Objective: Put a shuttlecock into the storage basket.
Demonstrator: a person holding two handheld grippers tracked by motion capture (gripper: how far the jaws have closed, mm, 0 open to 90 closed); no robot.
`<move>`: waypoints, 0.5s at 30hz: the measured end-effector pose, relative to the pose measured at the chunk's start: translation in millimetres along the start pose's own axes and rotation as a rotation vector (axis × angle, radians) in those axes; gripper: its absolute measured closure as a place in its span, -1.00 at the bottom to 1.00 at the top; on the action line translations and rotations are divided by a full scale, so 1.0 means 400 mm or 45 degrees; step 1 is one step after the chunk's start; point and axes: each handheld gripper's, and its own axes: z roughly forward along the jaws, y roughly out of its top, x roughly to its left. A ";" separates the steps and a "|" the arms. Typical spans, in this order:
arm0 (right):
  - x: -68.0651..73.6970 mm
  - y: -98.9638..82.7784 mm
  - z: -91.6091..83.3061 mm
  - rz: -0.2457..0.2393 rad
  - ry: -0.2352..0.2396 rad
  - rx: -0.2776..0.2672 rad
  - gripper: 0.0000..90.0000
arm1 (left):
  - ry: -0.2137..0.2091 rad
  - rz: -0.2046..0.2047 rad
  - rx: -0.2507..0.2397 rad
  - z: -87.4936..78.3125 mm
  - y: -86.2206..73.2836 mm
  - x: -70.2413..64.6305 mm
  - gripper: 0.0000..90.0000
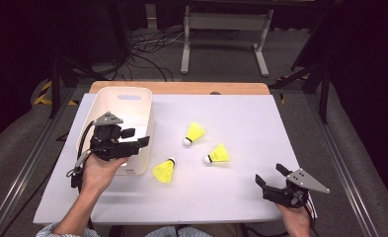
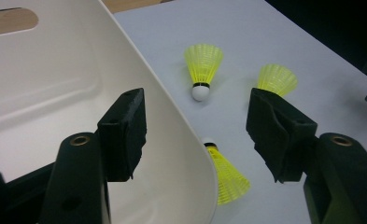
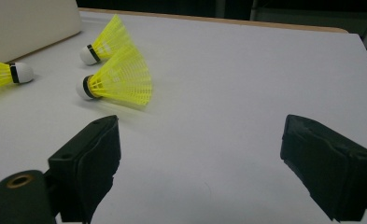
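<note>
Three yellow shuttlecocks with white cork tips lie on the white table top: one far (image 1: 195,132), one to the right (image 1: 217,155), and one near the bin (image 1: 164,170). My left gripper (image 1: 137,137) hovers open over the right rim of a white plastic bin (image 1: 127,98), one jaw inside the bin, the other outside. In the left gripper view the rim (image 2: 172,116) runs between the jaws, with shuttlecocks (image 2: 202,65) (image 2: 277,79) (image 2: 228,175) beyond. My right gripper (image 1: 269,174) is open and empty at the table's front right, pointing toward the nearest shuttlecock (image 3: 120,79).
The bin looks empty inside (image 2: 41,107). A wooden table edge (image 1: 181,88) runs along the back. Past the table stand a white frame leg (image 1: 185,44) and floor cables (image 1: 147,54). Bare table top (image 1: 260,128) stretches right of the shuttlecocks.
</note>
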 end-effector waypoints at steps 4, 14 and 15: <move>0.000 0.000 0.000 0.000 0.001 0.000 -0.72 | -0.007 0.002 0.007 0.005 0.002 -0.007 -0.14; 0.001 0.000 0.000 0.000 0.004 0.002 -0.72 | -0.023 0.013 0.011 0.023 0.011 -0.027 -0.15; 0.000 0.000 0.000 0.000 0.003 0.002 -0.72 | -0.026 0.014 0.015 0.025 0.012 -0.030 -0.15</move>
